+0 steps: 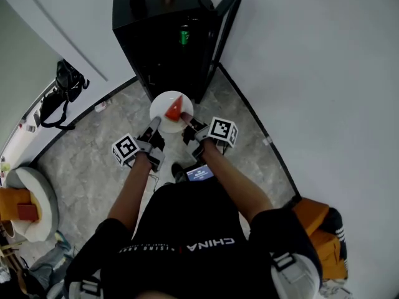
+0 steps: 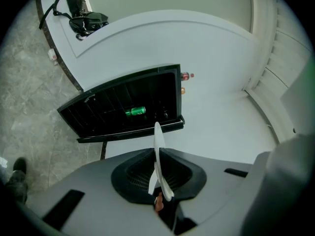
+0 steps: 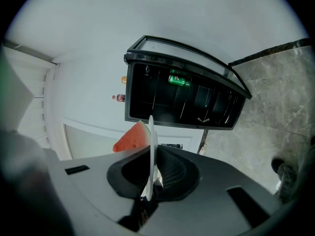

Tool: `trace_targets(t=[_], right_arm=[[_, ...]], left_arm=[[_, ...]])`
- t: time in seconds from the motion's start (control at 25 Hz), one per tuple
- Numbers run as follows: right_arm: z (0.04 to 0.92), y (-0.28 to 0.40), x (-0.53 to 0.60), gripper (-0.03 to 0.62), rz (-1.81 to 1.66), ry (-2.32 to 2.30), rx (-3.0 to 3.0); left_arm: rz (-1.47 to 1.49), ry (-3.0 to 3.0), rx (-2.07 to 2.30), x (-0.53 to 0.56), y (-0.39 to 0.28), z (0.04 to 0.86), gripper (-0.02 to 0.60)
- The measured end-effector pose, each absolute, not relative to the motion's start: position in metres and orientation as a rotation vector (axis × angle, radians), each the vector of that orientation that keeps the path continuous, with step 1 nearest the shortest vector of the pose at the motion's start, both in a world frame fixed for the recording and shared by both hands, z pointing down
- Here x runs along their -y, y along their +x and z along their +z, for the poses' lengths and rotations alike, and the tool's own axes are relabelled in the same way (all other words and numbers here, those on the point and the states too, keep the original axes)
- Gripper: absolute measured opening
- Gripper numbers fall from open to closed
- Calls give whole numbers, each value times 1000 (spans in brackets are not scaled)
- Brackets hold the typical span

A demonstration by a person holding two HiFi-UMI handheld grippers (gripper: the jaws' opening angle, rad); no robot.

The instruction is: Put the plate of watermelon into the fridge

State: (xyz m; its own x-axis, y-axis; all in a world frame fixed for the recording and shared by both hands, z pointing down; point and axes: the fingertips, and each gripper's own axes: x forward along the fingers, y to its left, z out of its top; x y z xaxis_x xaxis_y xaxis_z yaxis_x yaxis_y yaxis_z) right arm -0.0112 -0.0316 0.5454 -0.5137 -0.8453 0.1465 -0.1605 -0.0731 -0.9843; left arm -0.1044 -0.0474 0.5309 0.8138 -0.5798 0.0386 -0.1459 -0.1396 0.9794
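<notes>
Jaws of left tongs (image 1: 153, 126) and right tongs (image 1: 186, 119) pinch opposite rims of the plate (image 1: 163, 101)
Plate hangs between them, open fridge (image 1: 159, 36) just ahead; likely stiff, thin, slick and breakable, with the watermelon (image 1: 174, 109) loose on top, so a level carry seems safest

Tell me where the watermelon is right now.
Head view, centre: the watermelon lies on the plate, which the left gripper and right gripper hold by its edges, just before the open fridge.
</notes>
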Motion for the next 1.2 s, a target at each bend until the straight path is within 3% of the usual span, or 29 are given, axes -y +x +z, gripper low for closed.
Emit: trace_targets(t=[0.64, 1.2], right_arm=[[543, 5, 49, 29, -1674, -1089, -1658], [532, 86, 157, 29, -1729, -995, -1740]], left_arm=[[-399, 1660, 585, 63, -87, 530, 34], [-451, 1644, 693, 162, -9, 520, 34]])
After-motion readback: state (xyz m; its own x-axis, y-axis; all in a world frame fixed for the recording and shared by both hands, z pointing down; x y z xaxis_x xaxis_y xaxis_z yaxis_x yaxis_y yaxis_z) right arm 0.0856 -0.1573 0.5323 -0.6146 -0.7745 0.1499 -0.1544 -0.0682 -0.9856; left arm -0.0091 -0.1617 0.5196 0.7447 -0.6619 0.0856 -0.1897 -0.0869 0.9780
